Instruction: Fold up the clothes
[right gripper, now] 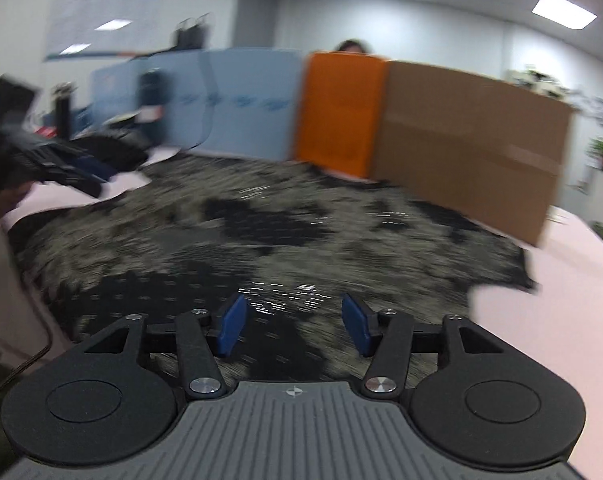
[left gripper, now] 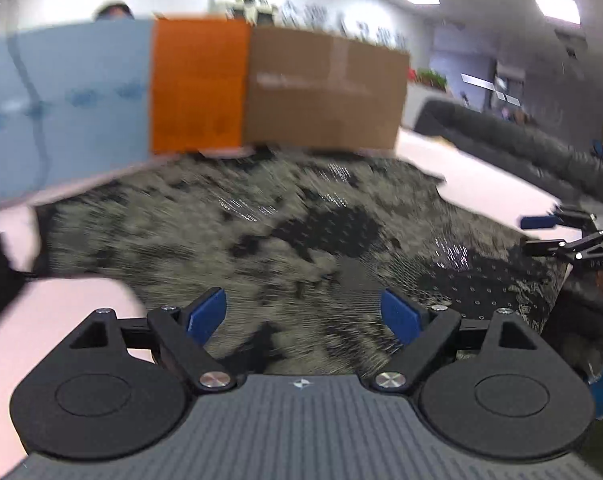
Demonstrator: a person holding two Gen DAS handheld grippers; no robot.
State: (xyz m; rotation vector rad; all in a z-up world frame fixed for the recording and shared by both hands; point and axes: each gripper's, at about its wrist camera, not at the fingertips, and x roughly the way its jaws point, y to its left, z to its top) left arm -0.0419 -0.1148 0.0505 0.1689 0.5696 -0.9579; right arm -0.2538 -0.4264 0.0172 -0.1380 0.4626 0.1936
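A camouflage-patterned garment [left gripper: 261,232] in grey, tan and black lies spread on the pale pink table [left gripper: 61,320]. It also fills the middle of the right wrist view [right gripper: 281,240]. My left gripper [left gripper: 303,316] is open and empty, just above the garment's near part. My right gripper [right gripper: 293,324] is open and empty over the garment's near edge. The right gripper also shows at the right edge of the left wrist view [left gripper: 561,232], and the left gripper at the left of the right wrist view [right gripper: 61,164]. Both views are motion-blurred.
A brown cardboard box [left gripper: 325,88] and an orange box [left gripper: 197,84] stand at the table's far edge behind the garment. A light blue partition [left gripper: 61,100] runs to their left. A dark garment [left gripper: 521,148] lies at the far right.
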